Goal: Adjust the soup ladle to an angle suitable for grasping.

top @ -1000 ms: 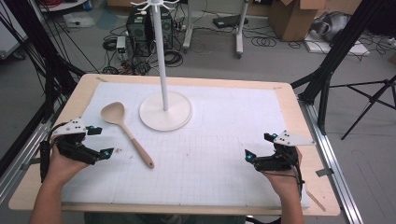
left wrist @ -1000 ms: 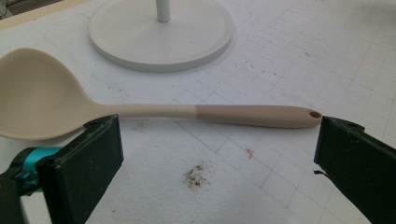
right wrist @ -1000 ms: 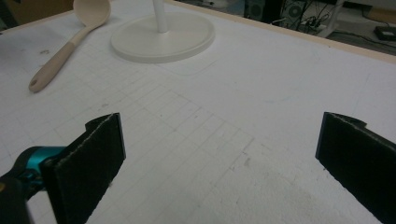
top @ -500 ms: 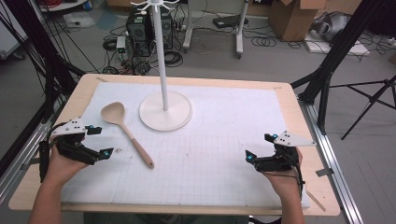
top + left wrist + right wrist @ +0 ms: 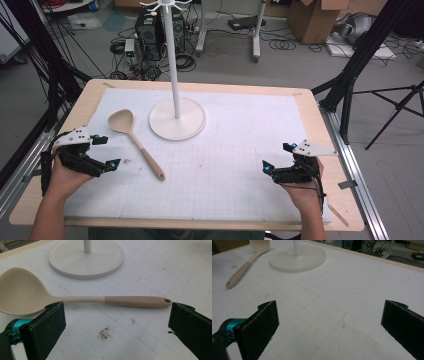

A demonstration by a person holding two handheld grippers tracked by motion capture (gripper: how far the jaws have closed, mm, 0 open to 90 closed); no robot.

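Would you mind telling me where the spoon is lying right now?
In the high view the spoon lies flat on the table's left side, bowl beside the white stand base, handle pointing toward the person, just right of the open left tongs.

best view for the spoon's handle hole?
Left gripper view: the spoon lies close, crosswise, hole at its handle tip plain. The right gripper view shows it far off, hole small; the high view shows it whole, hole unresolved.

spoon (image 5: 82,298): bowl's near rim hidden behind the left jaw in the left gripper view | stand (image 5: 176,60): top hooks cut by the upper edge in the high view, pole cut just above the base in both gripper views | stain near the spoon (image 5: 105,332): too blurred to be identified
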